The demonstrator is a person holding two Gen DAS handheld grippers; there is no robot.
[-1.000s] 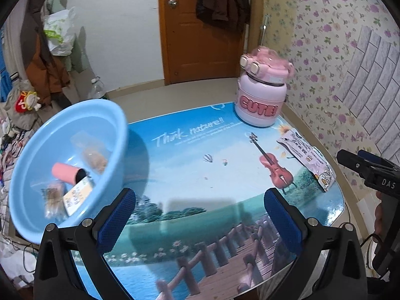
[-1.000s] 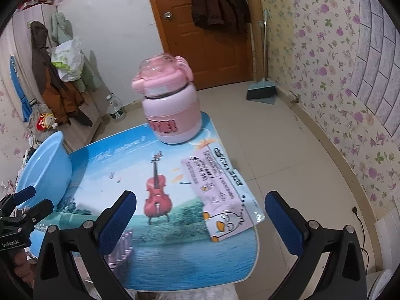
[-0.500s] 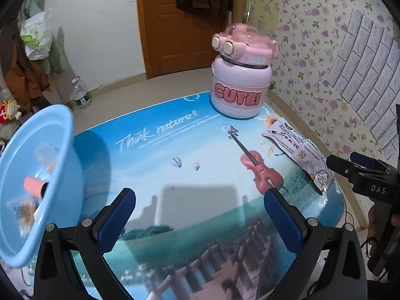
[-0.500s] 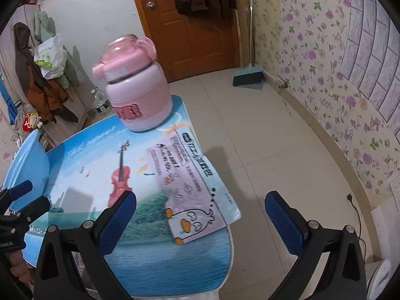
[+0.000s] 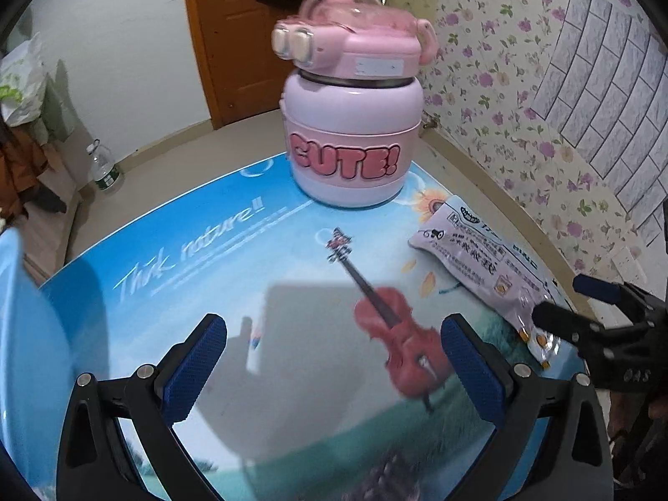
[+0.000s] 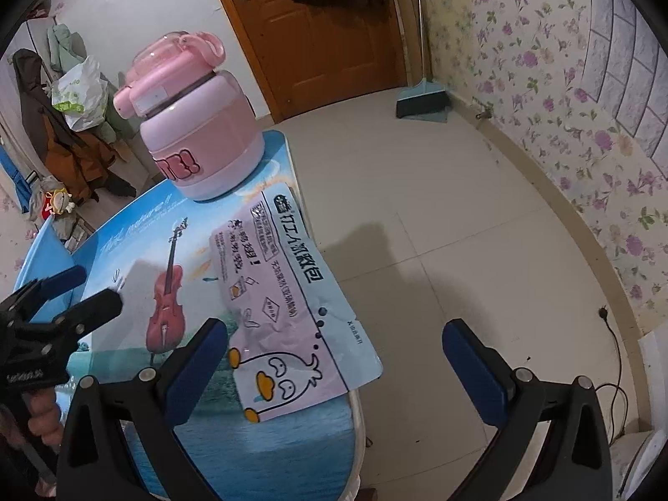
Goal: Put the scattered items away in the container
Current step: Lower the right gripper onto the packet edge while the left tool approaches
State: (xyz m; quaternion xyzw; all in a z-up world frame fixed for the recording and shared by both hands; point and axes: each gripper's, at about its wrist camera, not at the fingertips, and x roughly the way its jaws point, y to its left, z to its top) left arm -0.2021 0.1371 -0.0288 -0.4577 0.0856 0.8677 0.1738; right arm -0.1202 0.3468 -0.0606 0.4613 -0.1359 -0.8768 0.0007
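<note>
Plastic film forms the snack packet, which lies flat at the right edge of the table, one corner overhanging the rim, near the pink jug. Judged from its look, the packet is light, soft and slippery, and its contents may crush under a hard squeeze. The flat sealed end with the duck print, nearest the camera, appears the best place to take hold, since the overhanging corner lets one finger pass beneath.

The right gripper is spread wide and holds nothing. Its left finger hangs just over the packet's near end; its right finger is out over the floor beyond the table edge. Whether any finger touches the packet cannot be told.

The left gripper is also spread wide and empty, above the printed table top. The blue basin shows only at the left margin, well apart from the packet.
</note>
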